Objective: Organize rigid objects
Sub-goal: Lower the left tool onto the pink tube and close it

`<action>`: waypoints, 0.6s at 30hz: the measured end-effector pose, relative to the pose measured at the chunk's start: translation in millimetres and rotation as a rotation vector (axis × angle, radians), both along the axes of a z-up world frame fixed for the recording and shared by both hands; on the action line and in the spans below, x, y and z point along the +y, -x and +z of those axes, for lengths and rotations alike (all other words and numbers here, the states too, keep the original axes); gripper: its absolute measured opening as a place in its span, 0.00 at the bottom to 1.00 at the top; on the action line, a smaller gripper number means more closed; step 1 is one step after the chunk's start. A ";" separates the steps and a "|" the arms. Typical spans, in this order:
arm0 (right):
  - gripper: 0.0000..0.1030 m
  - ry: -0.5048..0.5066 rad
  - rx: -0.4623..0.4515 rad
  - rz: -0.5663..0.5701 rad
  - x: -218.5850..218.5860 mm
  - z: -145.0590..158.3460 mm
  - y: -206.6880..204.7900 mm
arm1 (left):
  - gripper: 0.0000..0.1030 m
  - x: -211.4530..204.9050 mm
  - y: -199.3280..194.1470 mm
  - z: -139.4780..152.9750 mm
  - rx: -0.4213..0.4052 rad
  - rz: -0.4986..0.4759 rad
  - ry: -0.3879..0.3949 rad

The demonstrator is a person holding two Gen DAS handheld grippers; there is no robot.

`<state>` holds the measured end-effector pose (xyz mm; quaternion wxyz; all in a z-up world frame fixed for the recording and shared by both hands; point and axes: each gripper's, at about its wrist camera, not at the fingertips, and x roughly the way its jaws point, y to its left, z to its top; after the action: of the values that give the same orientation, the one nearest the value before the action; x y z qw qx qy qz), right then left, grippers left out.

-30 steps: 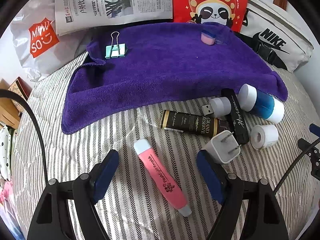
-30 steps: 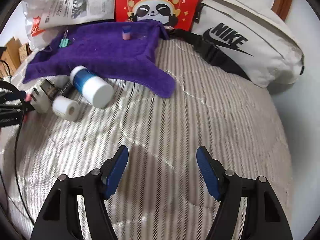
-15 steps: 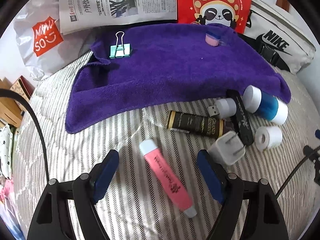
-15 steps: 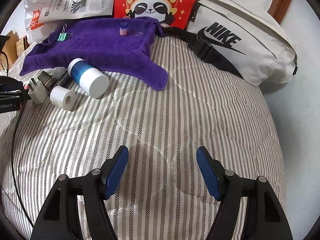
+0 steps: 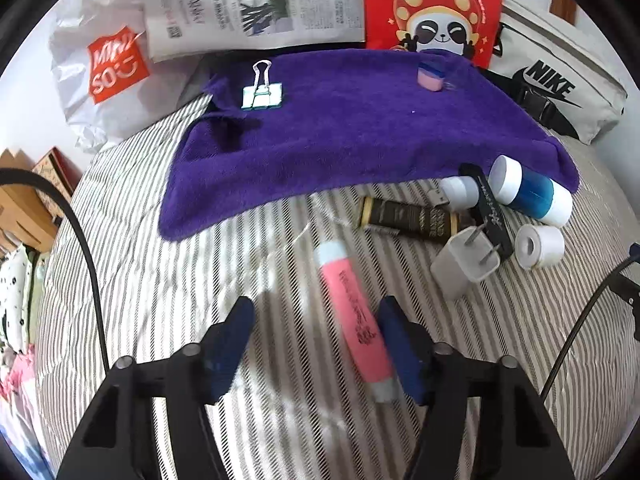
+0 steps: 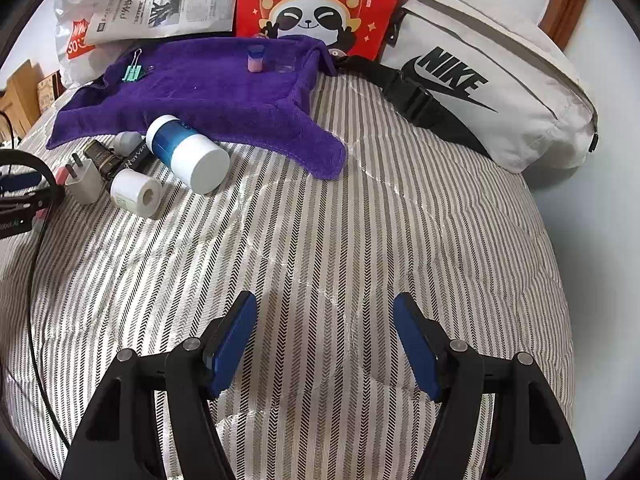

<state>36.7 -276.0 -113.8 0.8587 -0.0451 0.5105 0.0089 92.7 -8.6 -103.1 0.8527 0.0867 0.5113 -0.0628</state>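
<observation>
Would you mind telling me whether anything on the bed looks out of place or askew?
Nothing is spilled or damaged. Only the binder clip and a small pink item sit on the purple towel; the other items lie jumbled beside its front edge.

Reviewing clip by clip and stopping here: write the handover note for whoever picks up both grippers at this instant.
Left gripper: open, low over the bedspread, the pink tube between its fingers, not gripped.
Right gripper: open, holding nothing, over bare bedspread.
Done: binder clip and small pink-and-blue piece sit on the purple towel.
Left: pink tube, black tube, charger plug, blue-and-white bottle and white roll, clustered off the towel's near edge.
</observation>
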 end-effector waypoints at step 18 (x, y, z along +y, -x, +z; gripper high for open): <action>0.68 -0.141 -0.039 0.061 12.9 5.4 -16.2 | 0.16 7.2 0.6 4.9 -0.018 -0.077 0.107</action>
<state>53.0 -263.1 -108.4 0.8687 -0.0001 0.4903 0.0702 92.2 -1.3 -98.2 0.8575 0.0611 0.4960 -0.1224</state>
